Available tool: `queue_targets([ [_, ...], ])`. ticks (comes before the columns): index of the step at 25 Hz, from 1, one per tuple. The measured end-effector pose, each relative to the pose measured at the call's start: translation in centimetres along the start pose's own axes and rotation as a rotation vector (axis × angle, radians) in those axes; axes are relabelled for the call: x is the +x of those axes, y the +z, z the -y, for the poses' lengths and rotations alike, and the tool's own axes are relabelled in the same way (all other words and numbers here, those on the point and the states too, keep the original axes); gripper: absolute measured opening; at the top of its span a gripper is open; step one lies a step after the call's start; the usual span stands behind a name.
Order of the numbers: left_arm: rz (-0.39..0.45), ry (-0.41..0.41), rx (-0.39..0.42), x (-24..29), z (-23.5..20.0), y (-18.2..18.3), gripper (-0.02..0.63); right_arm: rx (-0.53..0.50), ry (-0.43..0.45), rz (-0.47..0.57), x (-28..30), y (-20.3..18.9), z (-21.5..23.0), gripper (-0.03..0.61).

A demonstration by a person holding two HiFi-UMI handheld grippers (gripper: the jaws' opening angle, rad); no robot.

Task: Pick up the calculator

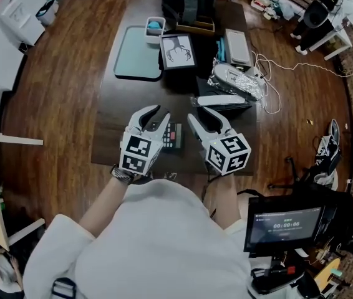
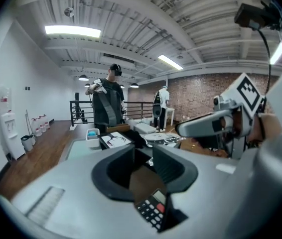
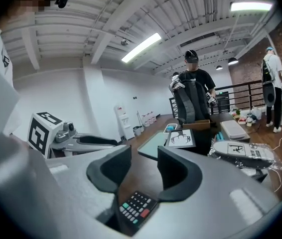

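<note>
Both tools low over the worktop, jaws gaping, calculator not gripped.

The left tool and the right tool sit side by side just above the dark worktop. Each one's jaws are released and spread wide, with nothing between the pads. The calculator lies flat on the worktop in the gap between the two tools. Each gripper view catches its keypad low down, beneath the spread jaws rather than between them. Ahead of the left tool and well apart lie a teal tray and a framed antler drawing. A foil-wrapped packet lies ahead of the right tool. A person stands beyond the worktop's far edge.
</note>
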State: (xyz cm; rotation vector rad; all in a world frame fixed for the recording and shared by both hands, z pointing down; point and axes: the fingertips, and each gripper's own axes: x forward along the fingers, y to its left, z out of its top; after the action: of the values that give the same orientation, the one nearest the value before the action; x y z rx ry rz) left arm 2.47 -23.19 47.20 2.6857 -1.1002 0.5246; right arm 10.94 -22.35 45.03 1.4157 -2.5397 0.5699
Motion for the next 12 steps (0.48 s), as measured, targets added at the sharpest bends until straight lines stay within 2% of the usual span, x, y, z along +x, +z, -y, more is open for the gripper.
queue_targets([
  [4, -0.062, -0.018, -0.010, 0.8, 0.6, -3.1, 0.133, -0.019, 0.007, -0.088, 1.3, -2.5, 0.7, 0.156],
  [8, -0.128, -0.038, 0.001, 1.4, 1.2, -6.1, 0.141, -0.027, 0.064, -0.186, 2.9, -5.0, 1.0, 0.156],
  [12, -0.186, -0.049, -0.024, 1.8, 1.1, -8.7, 0.141, -0.001, 0.100, -0.253, 4.1, -7.3, 1.8, 0.156],
])
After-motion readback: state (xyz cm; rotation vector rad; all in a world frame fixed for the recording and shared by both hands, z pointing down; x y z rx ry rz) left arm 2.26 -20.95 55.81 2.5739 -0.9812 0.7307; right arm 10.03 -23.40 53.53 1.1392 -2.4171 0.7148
